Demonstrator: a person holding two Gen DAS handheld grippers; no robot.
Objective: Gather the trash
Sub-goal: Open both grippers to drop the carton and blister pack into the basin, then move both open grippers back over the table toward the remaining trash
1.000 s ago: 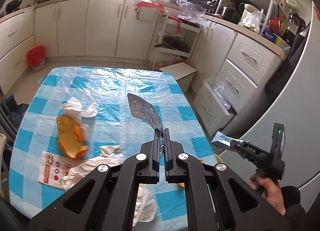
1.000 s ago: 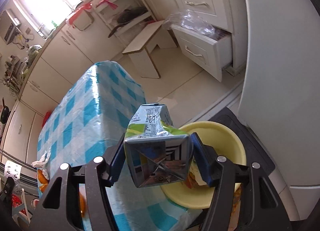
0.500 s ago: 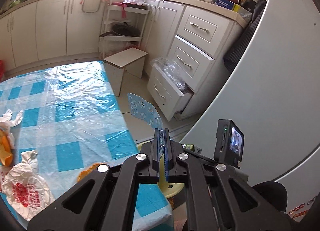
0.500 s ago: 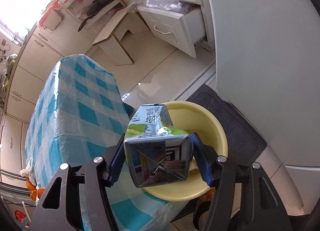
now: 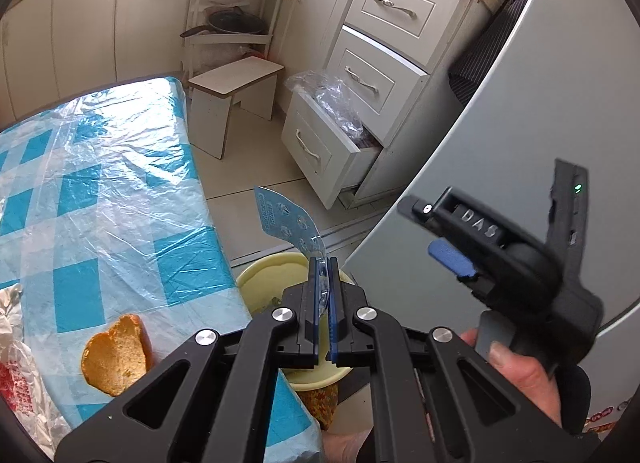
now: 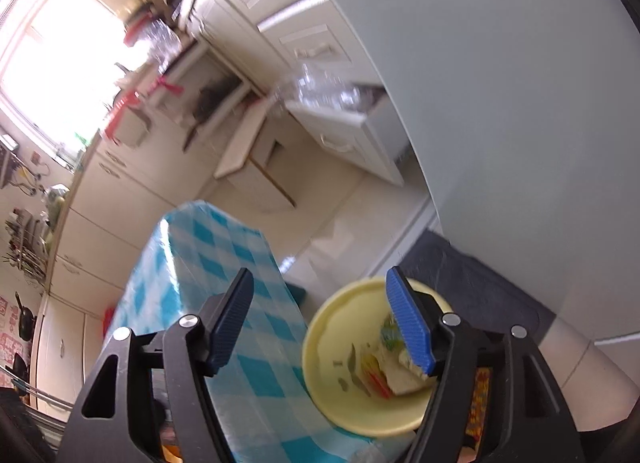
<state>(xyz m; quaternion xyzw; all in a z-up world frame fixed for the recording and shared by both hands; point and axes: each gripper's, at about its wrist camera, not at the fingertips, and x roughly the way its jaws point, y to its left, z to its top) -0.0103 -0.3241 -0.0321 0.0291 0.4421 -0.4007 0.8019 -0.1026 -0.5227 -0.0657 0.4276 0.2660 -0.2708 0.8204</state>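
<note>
My left gripper (image 5: 324, 263) is shut on a silver and blue blister pack (image 5: 284, 219), which sticks up from the jaws over the yellow bin (image 5: 260, 275) beside the table's end. My right gripper (image 6: 319, 273) hangs above the same yellow bin (image 6: 340, 327); its jaws are opening and nothing is between them. A pale drink carton (image 6: 400, 377) lies in the bin among other scraps, partly hidden by the right blue finger (image 6: 408, 327). In the left wrist view the right gripper (image 5: 432, 231) shows from the side, held by a hand (image 5: 516, 367).
An orange peel (image 5: 116, 355) and a printed wrapper (image 5: 12, 363) lie on the blue checked table (image 5: 100, 203). The grey fridge door (image 5: 500, 143) stands close on the right. Beyond are a white stool (image 5: 236, 79) and an open drawer (image 5: 320, 143) holding plastic bags.
The right jaws have spread and the carton has dropped from them into the yellow bin. The left gripper has carried the blister pack rightward from above the table to over the bin.
</note>
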